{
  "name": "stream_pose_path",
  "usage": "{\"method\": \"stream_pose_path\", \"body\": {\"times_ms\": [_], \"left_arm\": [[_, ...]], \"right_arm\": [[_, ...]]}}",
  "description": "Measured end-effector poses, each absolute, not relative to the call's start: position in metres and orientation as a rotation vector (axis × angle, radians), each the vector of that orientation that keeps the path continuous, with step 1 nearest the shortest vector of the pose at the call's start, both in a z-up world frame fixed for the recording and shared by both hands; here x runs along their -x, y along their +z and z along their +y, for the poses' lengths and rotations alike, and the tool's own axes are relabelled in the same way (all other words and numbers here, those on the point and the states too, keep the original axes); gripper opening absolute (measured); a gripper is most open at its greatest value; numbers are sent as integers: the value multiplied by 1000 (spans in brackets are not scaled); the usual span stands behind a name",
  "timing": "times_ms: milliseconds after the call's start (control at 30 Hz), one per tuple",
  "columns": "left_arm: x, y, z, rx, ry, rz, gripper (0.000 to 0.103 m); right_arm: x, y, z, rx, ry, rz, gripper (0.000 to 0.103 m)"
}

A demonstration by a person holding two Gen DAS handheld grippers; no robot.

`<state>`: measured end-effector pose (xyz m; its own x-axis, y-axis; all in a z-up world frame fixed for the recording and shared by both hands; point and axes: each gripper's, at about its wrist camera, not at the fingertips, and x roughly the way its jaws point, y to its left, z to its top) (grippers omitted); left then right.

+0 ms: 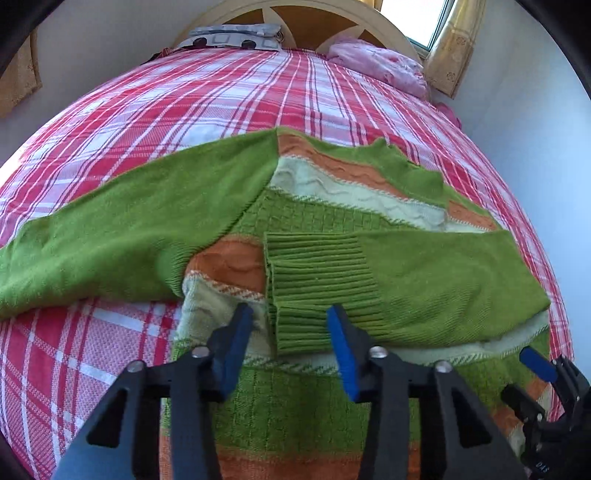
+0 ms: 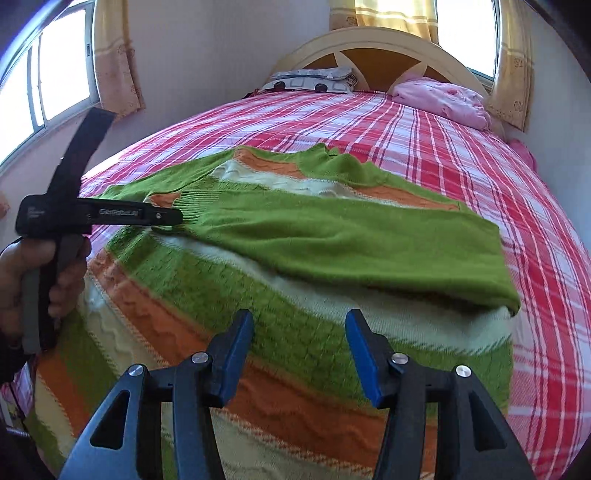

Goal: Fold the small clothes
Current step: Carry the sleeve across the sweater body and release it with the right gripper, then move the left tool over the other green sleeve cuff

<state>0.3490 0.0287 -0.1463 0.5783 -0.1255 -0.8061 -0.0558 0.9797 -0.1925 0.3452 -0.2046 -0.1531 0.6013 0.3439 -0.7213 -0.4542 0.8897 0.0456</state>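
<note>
Green, orange and cream striped knit sweater (image 1: 332, 206) flat on the bed, right sleeve (image 2: 332, 236) folded across its body.

Both views are fisheye, each looking forward and steeply down along its own gripper's two blue-padded fingers, which fill the lower centre of the frame. The left wrist view sits close above the green striped sweater (image 1: 332, 229), facing the headboard (image 1: 295, 22) at the top of the frame. The right wrist view hangs slightly farther back and faces the same way, headboard (image 2: 376, 48) at upper centre. Both share the sweater, the plaid bedspread (image 1: 192, 99), the pillows and the curtained window. Each catches the other gripper: right gripper (image 1: 543, 384) at lower right, left gripper (image 2: 92, 218) at left.
</note>
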Motion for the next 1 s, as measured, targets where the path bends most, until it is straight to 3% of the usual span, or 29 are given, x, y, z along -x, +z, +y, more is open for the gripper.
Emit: {"method": "stream_pose_path", "body": {"times_ms": [133,200,567,833,1000], "left_arm": [[-348,-146,21,155,-39,963,8],[-342,-142,26,169,-47,928,6],[-328,-125,44,160,-11,837,4],[-330,-136,50,141,29,840,4],[-334,-145,42,98,26,863,8]], "right_arm": [[-348,-159,-206,117,466,821,54],[-348,-160,-207,106,468,824,54],[-346,-160,-211,87,456,819,54],[-387,-117,-250,33,328,711,55],[-443,-144,-274,8,272,922,59]]}}
